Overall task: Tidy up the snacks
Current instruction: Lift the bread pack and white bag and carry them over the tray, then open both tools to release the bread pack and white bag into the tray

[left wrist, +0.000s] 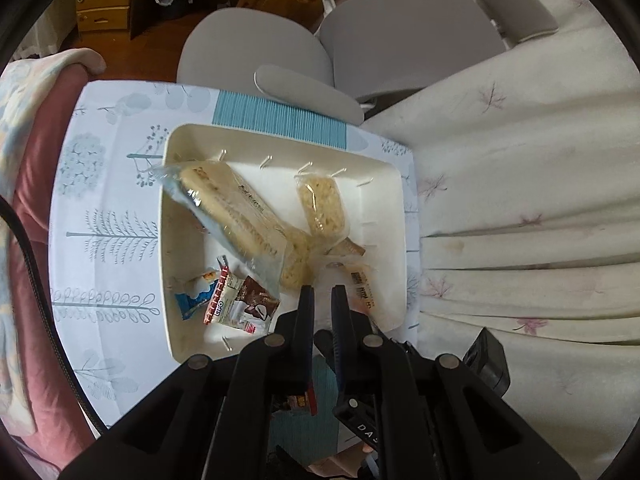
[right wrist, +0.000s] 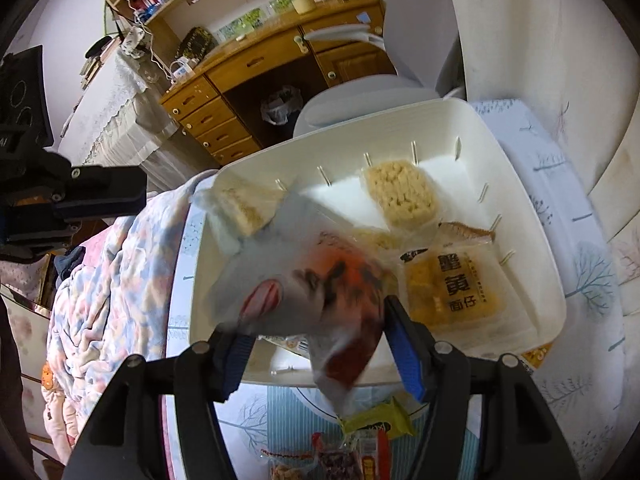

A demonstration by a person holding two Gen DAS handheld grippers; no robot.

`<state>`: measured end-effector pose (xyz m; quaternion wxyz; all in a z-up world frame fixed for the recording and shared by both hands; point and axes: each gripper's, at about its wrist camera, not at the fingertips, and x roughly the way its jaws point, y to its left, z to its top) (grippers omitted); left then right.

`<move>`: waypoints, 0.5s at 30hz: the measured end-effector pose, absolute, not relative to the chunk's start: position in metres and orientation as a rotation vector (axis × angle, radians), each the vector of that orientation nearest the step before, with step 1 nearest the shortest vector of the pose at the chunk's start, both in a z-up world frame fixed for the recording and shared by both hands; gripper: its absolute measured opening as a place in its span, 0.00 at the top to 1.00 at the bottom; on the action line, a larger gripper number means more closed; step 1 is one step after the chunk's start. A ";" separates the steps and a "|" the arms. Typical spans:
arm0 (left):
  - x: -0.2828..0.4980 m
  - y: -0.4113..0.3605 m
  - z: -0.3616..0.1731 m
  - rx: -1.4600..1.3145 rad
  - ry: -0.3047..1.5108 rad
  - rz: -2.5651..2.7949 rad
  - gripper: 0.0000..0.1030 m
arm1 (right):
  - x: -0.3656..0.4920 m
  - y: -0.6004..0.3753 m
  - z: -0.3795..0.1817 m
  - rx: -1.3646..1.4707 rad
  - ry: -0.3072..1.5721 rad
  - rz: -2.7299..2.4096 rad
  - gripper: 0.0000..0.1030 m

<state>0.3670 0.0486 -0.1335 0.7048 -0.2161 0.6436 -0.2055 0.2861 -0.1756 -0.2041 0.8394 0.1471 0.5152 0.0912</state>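
The bin [left wrist: 384, 184] looks like smooth, matt white plastic. The snack packets [right wrist: 452, 288] are glossy clear film. A printed tablecloth [left wrist: 104, 208] has a slick sheen. The desk [right wrist: 256, 68] is varnished wood, and the quilt [right wrist: 116, 272] soft, puckered cloth.

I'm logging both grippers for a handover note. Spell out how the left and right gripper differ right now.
The left gripper is shut with nothing visible between its fingers; the right gripper stands wide with a blurred red-and-grey packet between its fingers. The left tips sit low over the tray's near end; the right hangs above the tray's near rim. Both point down at the white tray.
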 end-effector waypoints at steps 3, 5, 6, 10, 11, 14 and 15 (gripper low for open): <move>0.367 0.045 -0.142 -0.475 1.449 -0.458 0.94 | 0.288 -0.178 -0.208 0.308 1.094 0.172 0.26; 0.365 0.045 -0.145 -0.461 1.452 -0.455 0.94 | 0.287 -0.179 -0.208 0.317 1.090 0.166 0.25; 0.364 0.045 -0.145 -0.451 1.451 -0.452 0.94 | 0.287 -0.180 -0.208 0.317 1.092 0.161 0.25; 0.353 0.049 -0.145 -0.403 1.440 -0.456 0.91 | 0.280 -0.186 -0.205 0.344 1.091 0.129 0.25; 0.349 0.050 -0.144 -0.383 1.436 -0.459 0.91 | 0.280 -0.188 -0.203 0.351 1.090 0.125 0.25; 0.336 0.054 -0.139 -0.343 1.418 -0.483 0.88 | 0.269 -0.191 -0.196 0.373 1.079 0.109 0.25; 0.331 0.054 -0.137 -0.333 1.411 -0.492 0.88 | 0.265 -0.191 -0.194 0.380 1.074 0.104 0.25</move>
